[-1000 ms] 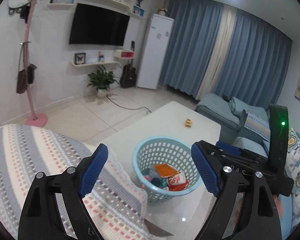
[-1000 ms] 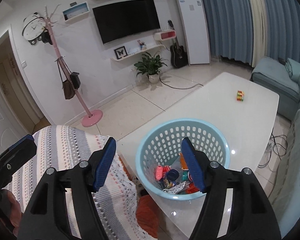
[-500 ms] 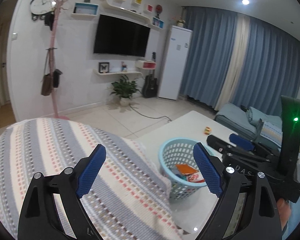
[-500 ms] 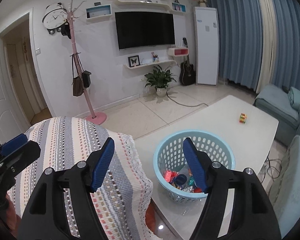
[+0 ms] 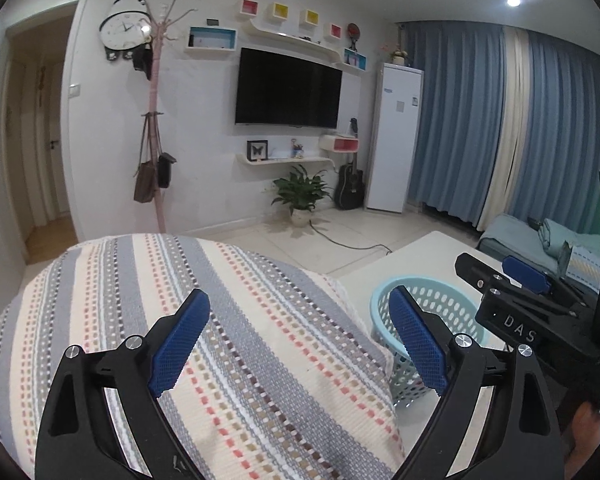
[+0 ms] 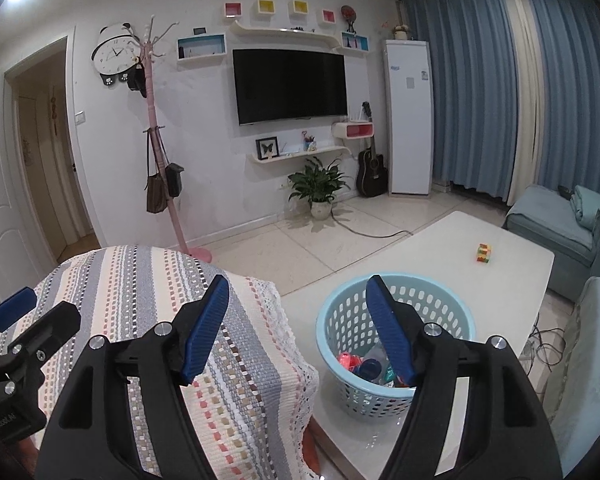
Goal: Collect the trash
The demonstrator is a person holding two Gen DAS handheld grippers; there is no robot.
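A light blue perforated basket (image 6: pixel 352 328) stands on the white table (image 6: pixel 512 264), with colourful wrappers and trash (image 6: pixel 364 366) lying in its bottom. My right gripper (image 6: pixel 296 292) is open and empty, hanging between the striped cover and the basket. My left gripper (image 5: pixel 298 308) is also open and empty, above the striped cover, with the basket (image 5: pixel 440 312) to its right. The right gripper's body (image 5: pixel 540 312) shows at the right edge of the left wrist view. A small multicoloured cube (image 6: pixel 485 253) sits farther back on the table.
A striped woven cover (image 5: pixel 160 300) drapes a rounded seat in the foreground. Blue sofas (image 6: pixel 552 232) line the right side. A pink coat stand (image 6: pixel 160 160) with bags, a potted plant (image 6: pixel 318 188), a guitar and a cable on the tiled floor stand toward the TV wall.
Both views have swung left and pulled back from the basket. The striped cover now fills more of the foreground and the basket sits lower right. Both grippers stay open.
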